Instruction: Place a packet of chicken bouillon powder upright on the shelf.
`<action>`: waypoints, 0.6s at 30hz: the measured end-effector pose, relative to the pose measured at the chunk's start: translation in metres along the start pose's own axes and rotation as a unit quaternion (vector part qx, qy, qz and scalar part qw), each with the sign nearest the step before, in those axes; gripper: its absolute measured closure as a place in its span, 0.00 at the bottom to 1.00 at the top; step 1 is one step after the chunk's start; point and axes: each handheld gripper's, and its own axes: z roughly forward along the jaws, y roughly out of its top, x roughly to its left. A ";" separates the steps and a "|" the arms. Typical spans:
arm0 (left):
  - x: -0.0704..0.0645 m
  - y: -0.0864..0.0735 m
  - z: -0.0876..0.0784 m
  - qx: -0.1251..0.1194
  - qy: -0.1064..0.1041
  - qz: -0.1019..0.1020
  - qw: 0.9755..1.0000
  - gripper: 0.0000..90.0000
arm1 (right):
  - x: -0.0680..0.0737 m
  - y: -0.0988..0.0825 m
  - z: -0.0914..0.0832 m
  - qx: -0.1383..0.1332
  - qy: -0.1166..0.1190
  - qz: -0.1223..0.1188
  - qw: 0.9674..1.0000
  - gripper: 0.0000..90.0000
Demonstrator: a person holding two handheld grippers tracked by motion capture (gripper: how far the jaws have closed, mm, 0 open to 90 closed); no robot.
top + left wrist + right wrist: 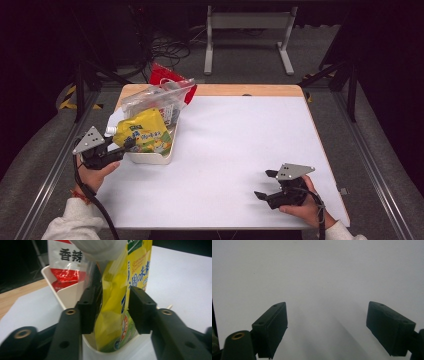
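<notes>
A yellow spouted pouch (142, 131) leans upright in a white bin (150, 157) at the table's left side, its white cap (111, 130) pointing left. My left gripper (127, 146) reaches over the bin's near rim. In the left gripper view the pouch (112, 315) stands between the jaws of my left gripper (111, 302), and the pads sit close on either side without squeezing it. The white cap (100, 247) is at the top of that view. My right gripper (265, 185) rests low over the white mat at the front right, open and holding nothing (327, 322).
Behind the pouch the bin also holds a red packet (162, 75) and a clear bag (155, 97). The white mat (240, 145) covers the wooden table (225, 90). A grey metal stand (247, 20) and cables lie on the floor beyond.
</notes>
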 end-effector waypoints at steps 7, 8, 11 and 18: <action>-0.009 -0.002 -0.007 0.013 0.049 -0.013 0.999 0.39 | -0.001 0.002 -0.002 -0.005 -0.005 -0.003 1.000 0.19; -0.009 -0.003 -0.008 0.012 0.055 -0.017 0.998 0.36 | -0.002 0.002 -0.002 -0.006 -0.005 -0.003 1.000 0.19; -0.011 -0.005 -0.012 0.016 0.064 -0.026 0.997 0.28 | -0.002 0.003 -0.003 -0.007 -0.008 -0.004 1.000 0.19; -0.021 -0.011 -0.017 0.033 0.076 -0.020 0.996 0.18 | -0.005 0.003 -0.008 -0.015 -0.020 -0.003 1.000 0.19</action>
